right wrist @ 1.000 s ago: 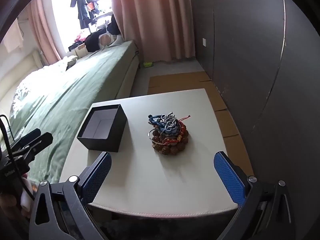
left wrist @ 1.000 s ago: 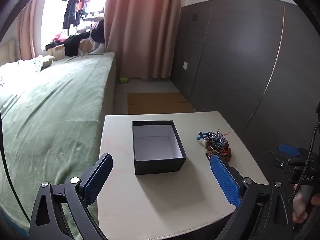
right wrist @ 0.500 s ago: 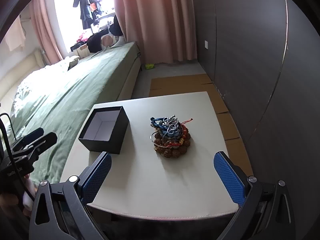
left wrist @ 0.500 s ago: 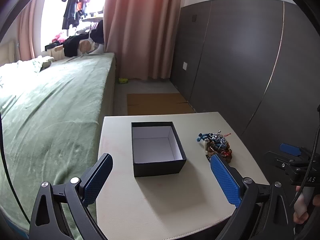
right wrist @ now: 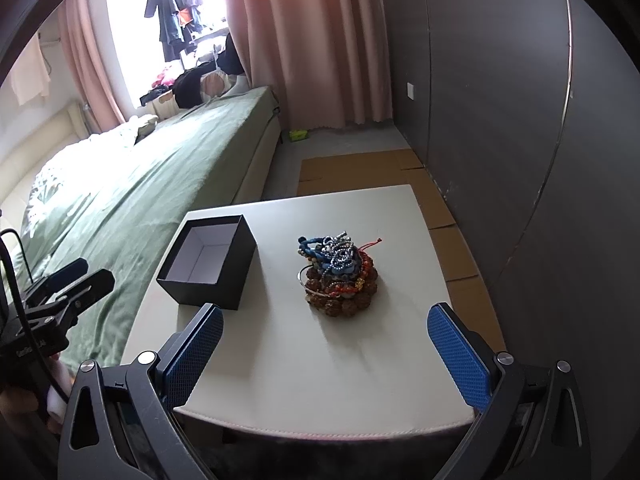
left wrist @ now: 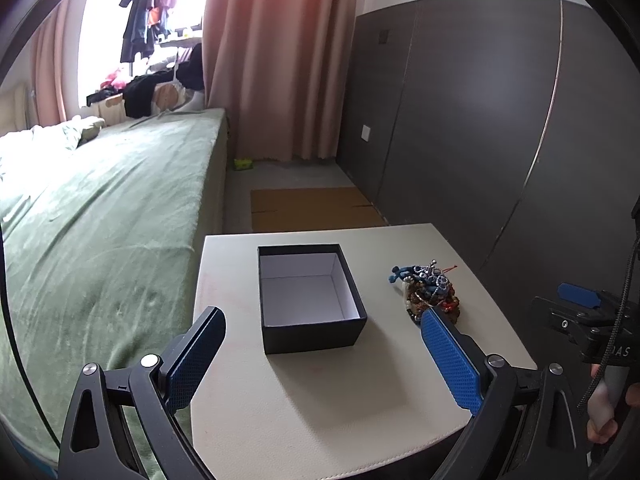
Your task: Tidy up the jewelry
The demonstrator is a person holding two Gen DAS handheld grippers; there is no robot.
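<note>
A black open box (left wrist: 310,298) with a white, empty inside stands on a small white table (left wrist: 320,408); it also shows in the right wrist view (right wrist: 208,264). A heap of bead bracelets and chains (right wrist: 338,276) lies to the box's right, also seen in the left wrist view (left wrist: 428,294). My left gripper (left wrist: 322,360) is open and empty above the table's near edge, in front of the box. My right gripper (right wrist: 324,354) is open and empty, in front of the heap. Each gripper shows at the edge of the other's view.
A bed with a green cover (left wrist: 100,220) runs along the table's left side. A dark wall of panels (left wrist: 480,120) stands on the right. Flat cardboard (right wrist: 360,168) lies on the floor beyond the table, before pink curtains (left wrist: 280,60).
Both grippers have drifted slightly nearer the table. The box and the heap have not moved. Both grippers stay open.
</note>
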